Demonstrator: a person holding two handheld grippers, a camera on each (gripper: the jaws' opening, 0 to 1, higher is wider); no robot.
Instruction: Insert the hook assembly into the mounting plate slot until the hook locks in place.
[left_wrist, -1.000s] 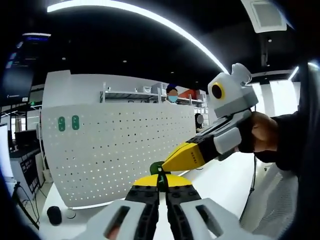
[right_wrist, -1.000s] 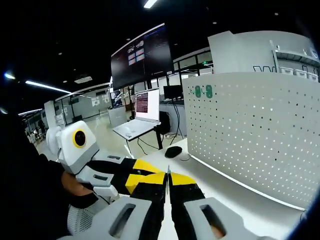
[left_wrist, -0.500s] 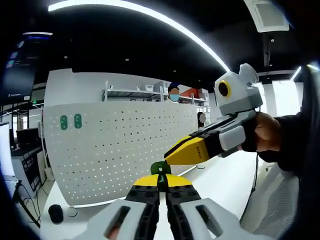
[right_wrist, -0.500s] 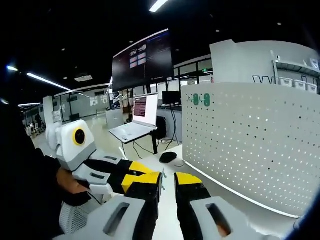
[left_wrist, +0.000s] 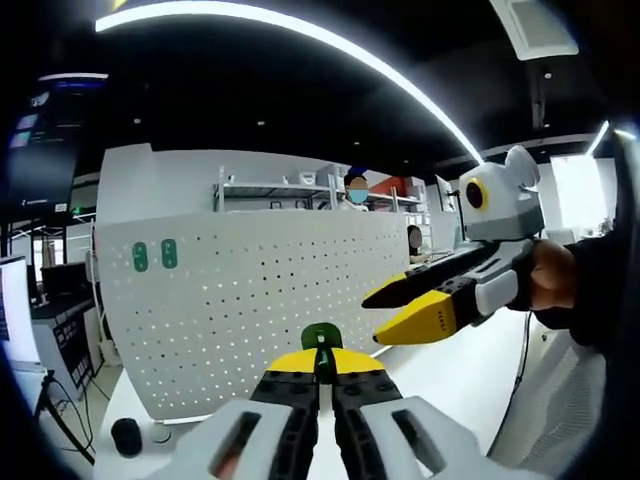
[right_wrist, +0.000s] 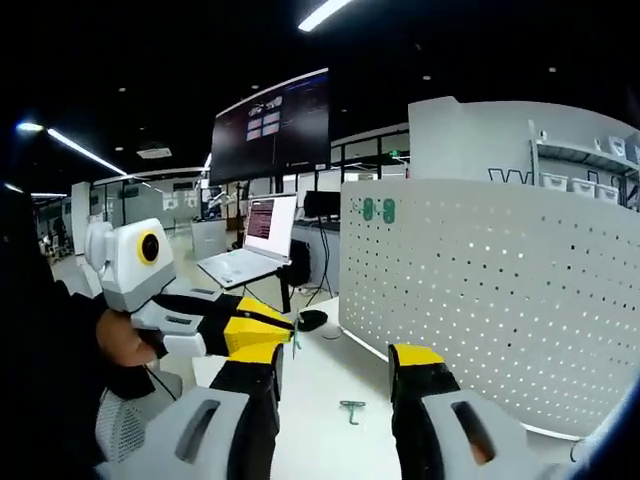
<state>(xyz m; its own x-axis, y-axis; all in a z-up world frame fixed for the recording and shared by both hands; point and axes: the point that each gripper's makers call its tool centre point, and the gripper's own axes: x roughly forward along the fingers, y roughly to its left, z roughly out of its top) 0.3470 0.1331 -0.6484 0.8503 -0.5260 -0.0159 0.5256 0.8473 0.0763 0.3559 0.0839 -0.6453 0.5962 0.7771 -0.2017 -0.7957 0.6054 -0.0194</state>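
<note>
Left gripper view: the white pegboard mounting plate (left_wrist: 250, 320) stood upright on the table (left_wrist: 440, 370), facing both grippers, its holes exposed for the insertion. Two green pieces (left_wrist: 154, 255) were already fixed near its upper left corner. The left gripper (left_wrist: 320, 365) had its jaws pressed together on a small green hook assembly (left_wrist: 321, 337), held at the tips so the part projected toward the plate, though well short of it. To the right, the right gripper (left_wrist: 385, 315) had its jaws parted with nothing between them, apparently free to steady or guide. In the right gripper view, a small green hook-like piece (right_wrist: 351, 409) lay on the table before the plate. Insertion was judged not yet begun.
</note>
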